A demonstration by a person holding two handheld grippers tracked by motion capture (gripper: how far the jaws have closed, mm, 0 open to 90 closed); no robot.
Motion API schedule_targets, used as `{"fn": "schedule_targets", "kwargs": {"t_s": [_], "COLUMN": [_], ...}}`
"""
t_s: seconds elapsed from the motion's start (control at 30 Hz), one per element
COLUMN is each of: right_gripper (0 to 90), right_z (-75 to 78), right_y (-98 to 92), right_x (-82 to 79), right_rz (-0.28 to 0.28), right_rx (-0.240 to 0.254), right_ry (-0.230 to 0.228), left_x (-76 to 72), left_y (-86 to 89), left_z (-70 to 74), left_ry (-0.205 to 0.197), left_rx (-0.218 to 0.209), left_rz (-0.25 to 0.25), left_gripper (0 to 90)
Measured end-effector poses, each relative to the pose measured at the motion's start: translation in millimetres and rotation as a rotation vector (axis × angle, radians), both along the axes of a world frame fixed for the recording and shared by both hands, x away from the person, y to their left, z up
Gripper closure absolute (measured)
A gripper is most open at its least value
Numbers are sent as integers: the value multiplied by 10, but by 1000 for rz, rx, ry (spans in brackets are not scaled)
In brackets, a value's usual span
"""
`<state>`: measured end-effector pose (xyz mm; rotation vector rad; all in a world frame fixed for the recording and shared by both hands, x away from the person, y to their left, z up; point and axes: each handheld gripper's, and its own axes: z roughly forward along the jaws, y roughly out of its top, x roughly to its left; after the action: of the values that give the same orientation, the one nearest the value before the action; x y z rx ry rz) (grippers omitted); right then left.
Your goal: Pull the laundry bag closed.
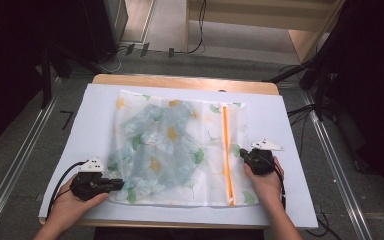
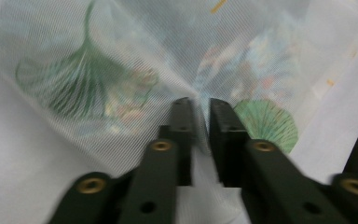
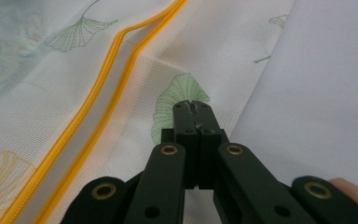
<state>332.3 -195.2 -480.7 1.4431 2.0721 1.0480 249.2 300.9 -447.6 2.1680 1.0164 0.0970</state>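
A see-through mesh bag (image 1: 180, 150) printed with ginkgo leaves lies flat on the white table cover (image 1: 292, 165). An orange zipper (image 1: 226, 150) runs down its right side, and a bluish flowered cloth (image 1: 152, 142) shows inside it. My left gripper (image 1: 120, 185) is at the bag's near left corner. In the left gripper view the mesh (image 2: 121, 93) puckers into the narrow gap between the jaws of that gripper (image 2: 199, 105). My right gripper (image 1: 242, 152) is at the bag's right edge. Its jaws (image 3: 193, 105) are shut on the mesh beside a green leaf print (image 3: 177, 93), right of the zipper (image 3: 98, 102).
The white cover leaves a strip of the wooden tabletop (image 1: 180, 81) bare at the far edge. Grey floor with metal rails (image 1: 10, 170) and cables (image 1: 310, 115) surrounds the table. Dark stands (image 1: 330, 60) rise at the back right.
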Motion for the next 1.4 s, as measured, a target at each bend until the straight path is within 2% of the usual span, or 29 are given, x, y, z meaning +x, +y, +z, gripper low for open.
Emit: {"fn": "schedule_targets", "kwargs": {"t_s": [0.03,0.1,0.13,0.17,0.23,0.3,0.4,0.43,0.5,0.53,0.6,0.73,0.9,0.93,0.97,1.03,1.07,1.1,1.2,1.23,1.3,1.33,1.4], "right_gripper": [800,694,694,658,607,570,551,549,553,553,561,571,618,638,638,668,668,671,688,735,756,777,790], "right_z": [6,18,18,31,56,87,144,165,201,214,225,208,195,186,186,159,159,149,152,159,161,160,144], "right_y": [-22,-38,-38,-42,-57,-81,-122,-136,-157,-160,-159,-142,-126,-110,-110,-77,-77,-56,-31,-15,-4,10,46], "right_x": [-5,-23,-23,-43,-89,-142,-233,-266,-331,-370,-456,-635,-858,-951,-951,-1073,-1073,-1139,-1196,-1234,-1249,-1260,-1271], "right_rz": [-5,-2,-2,-1,12,28,35,40,52,54,74,114,170,206,206,246,246,273,288,307,319,329,351], "right_rx": [24,31,31,30,34,45,68,82,105,111,121,130,159,161,161,160,160,174,163,171,174,168,149], "right_ry": [0,-11,-11,-14,-20,-18,-22,-26,-30,-31,-33,-18,8,16,16,35,35,42,38,45,48,55,62], "left_x": [-7,-20,-30,-40,-55,-66,-67,-66,-68,-69,-69,-52,-66,-71,-74,-71,-67,-58,-41,-42,-52,-61,-59], "left_y": [15,42,54,51,6,-94,-318,-401,-568,-659,-849,-1195,-1593,-1671,-1749,-1892,-1950,-2004,-2141,-2181,-2246,-2265,-2267], "left_z": [26,84,117,150,201,223,220,214,189,168,121,33,-39,-52,-69,-106,-117,-129,-182,-210,-262,-269,-269], "left_ry": [-25,-83,-111,-140,-188,-218,-241,-243,-243,-244,-241,-226,-199,-199,-199,-185,-180,-172,-152,-145,-133,-143,-138], "left_rx": [-6,-43,-69,-85,-106,-114,-103,-97,-102,-104,-76,-47,-46,-35,-27,-32,-30,-36,-35,-30,-2,22,23], "left_rz": [13,54,70,88,102,106,79,67,32,17,-5,-75,-145,-160,-173,-193,-201,-205,-210,-215,-226,-234,-233], "left_gripper": [654,588,588,573,560,582,652,673,799,825,864,890,900,900,900,900,900,900,900,900,900,900,900]}}
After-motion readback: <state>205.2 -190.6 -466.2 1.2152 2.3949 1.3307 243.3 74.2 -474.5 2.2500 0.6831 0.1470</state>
